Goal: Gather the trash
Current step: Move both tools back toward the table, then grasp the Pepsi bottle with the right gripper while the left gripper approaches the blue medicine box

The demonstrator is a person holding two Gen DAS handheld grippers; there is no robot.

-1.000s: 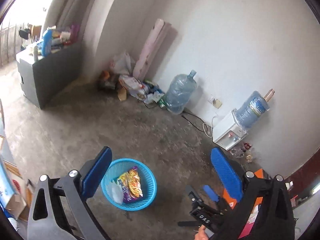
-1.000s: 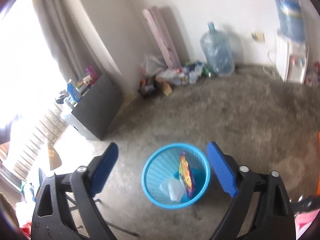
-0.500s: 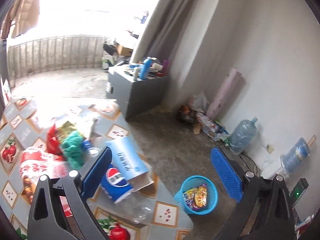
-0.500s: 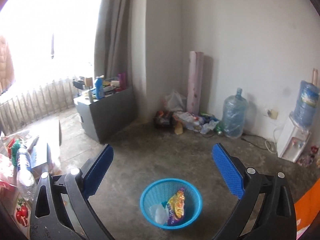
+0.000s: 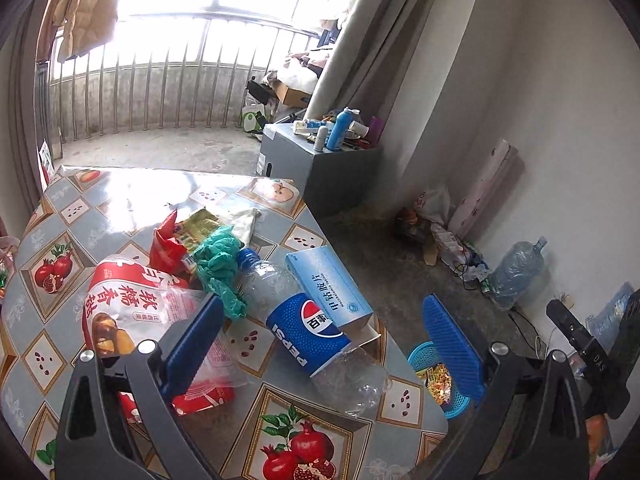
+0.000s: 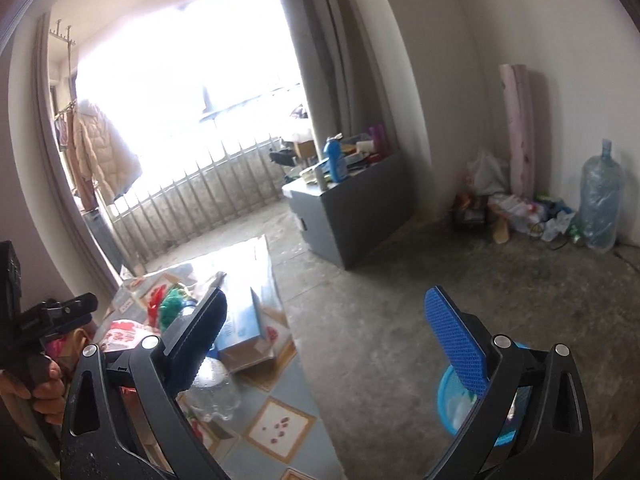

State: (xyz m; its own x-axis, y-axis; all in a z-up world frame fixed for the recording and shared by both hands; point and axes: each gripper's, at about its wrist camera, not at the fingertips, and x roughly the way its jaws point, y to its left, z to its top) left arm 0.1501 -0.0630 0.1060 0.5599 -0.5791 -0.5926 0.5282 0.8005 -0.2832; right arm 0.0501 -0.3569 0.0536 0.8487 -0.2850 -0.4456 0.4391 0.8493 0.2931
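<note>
Trash lies on a table with a fruit-pattern cloth [image 5: 100, 208]: an empty Pepsi bottle [image 5: 304, 324], a light blue box [image 5: 328, 288], a crumpled green glove [image 5: 218, 264], a red-and-white candy bag [image 5: 132, 308] and red and yellow wrappers [image 5: 176, 236]. My left gripper [image 5: 320, 344] hangs open just above the Pepsi bottle, holding nothing. A blue basket [image 5: 440, 388] with wrappers inside stands on the floor past the table's right edge. My right gripper [image 6: 324, 332] is open and empty over the table's edge, with the basket [image 6: 452, 400] behind its right finger.
A grey cabinet [image 5: 320, 168] topped with bottles stands by the curtain. Clutter [image 5: 440, 232], a pink roll [image 5: 484, 188] and a large water jug [image 5: 516, 272] line the far wall. The concrete floor [image 6: 400, 300] spreads between table and wall. A hand [image 6: 40, 396] holds the other gripper's handle at left.
Both grippers have swung up and left, away from the basket on the floor, to the table. The trash on the table has come into view, and both grippers stayed open.
</note>
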